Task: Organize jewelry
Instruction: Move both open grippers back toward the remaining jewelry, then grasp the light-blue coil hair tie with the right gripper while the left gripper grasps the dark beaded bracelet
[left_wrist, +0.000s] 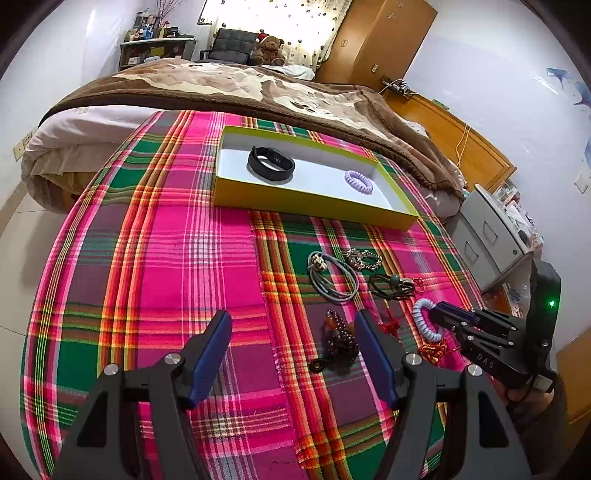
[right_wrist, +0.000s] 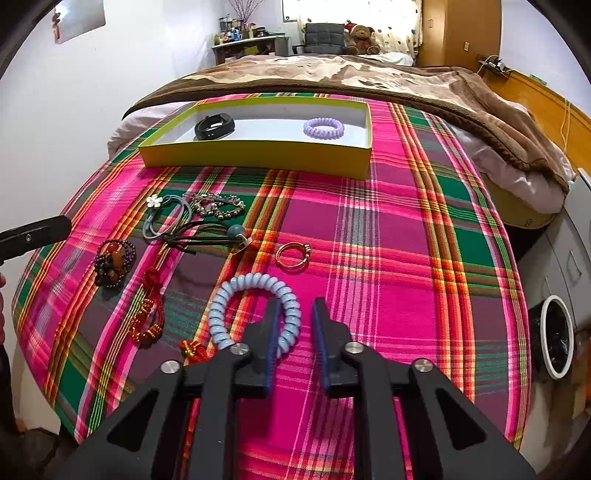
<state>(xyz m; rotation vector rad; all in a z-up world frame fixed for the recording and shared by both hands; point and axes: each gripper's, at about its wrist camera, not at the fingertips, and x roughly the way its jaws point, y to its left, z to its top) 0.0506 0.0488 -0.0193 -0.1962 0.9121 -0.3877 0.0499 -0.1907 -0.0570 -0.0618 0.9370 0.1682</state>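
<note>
A yellow-green tray (left_wrist: 306, 205) (right_wrist: 255, 157) at the far side of the plaid cloth holds a black wristband (left_wrist: 271, 163) (right_wrist: 215, 127) and a lilac coil hair tie (left_wrist: 359, 181) (right_wrist: 324, 128). A light blue coil hair tie (right_wrist: 236, 291) (left_wrist: 421, 319) lies on the cloth. My right gripper (right_wrist: 295, 306) (left_wrist: 437, 312) is partly open with the tie's right side between its fingers, not clamped. My left gripper (left_wrist: 293, 321) is open and empty, its right finger beside a dark bead bracelet (left_wrist: 338, 339) (right_wrist: 112, 262).
Loose on the cloth: grey-blue hair ties with a flower (right_wrist: 166, 214) (left_wrist: 330, 278), a metal chain bracelet (right_wrist: 218, 205) (left_wrist: 362, 258), a black cord with a bead (right_wrist: 207, 236) (left_wrist: 391, 286), a gold ring (right_wrist: 293, 255), a red-orange knotted cord (right_wrist: 149, 306). A bed lies behind.
</note>
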